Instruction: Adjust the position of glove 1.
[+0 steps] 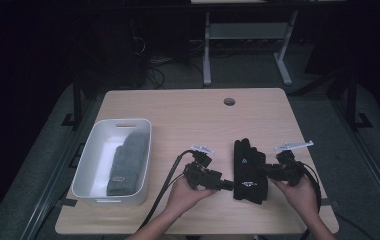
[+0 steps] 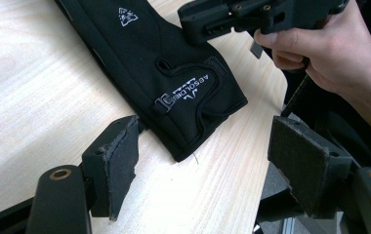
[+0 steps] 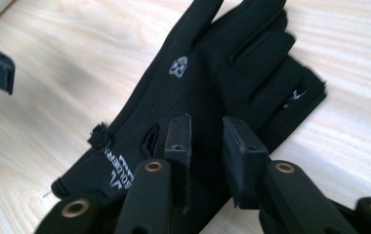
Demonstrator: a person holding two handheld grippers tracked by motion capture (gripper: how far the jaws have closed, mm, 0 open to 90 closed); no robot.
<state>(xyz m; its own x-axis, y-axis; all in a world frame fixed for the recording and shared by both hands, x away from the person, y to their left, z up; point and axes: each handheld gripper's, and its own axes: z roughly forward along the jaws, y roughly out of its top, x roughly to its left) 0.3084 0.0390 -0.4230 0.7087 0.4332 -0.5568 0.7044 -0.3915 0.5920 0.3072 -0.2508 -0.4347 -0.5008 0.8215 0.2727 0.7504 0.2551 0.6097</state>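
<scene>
A black glove [image 1: 248,172] with white lettering lies flat on the wooden table [image 1: 193,115], fingers pointing away from me; a second one seems to lie under it. My left gripper [image 1: 226,186] is open at the glove's left near the cuff. In the left gripper view its jaws [image 2: 208,134] stand wide apart, with the cuff [image 2: 174,73] just ahead of them. My right gripper [image 1: 265,172] comes in from the right. Its jaws [image 3: 208,129] are drawn close together on the fabric of the glove [image 3: 213,83] near the wrist. The right gripper [image 2: 198,24] touches the glove's edge.
A white bin [image 1: 95,145] stands at the table's left with a grey knitted glove [image 1: 128,162] inside. A round cable hole [image 1: 229,101] sits near the far edge. Desk legs and cables stand on the dark floor beyond. The near table edge is just behind both hands.
</scene>
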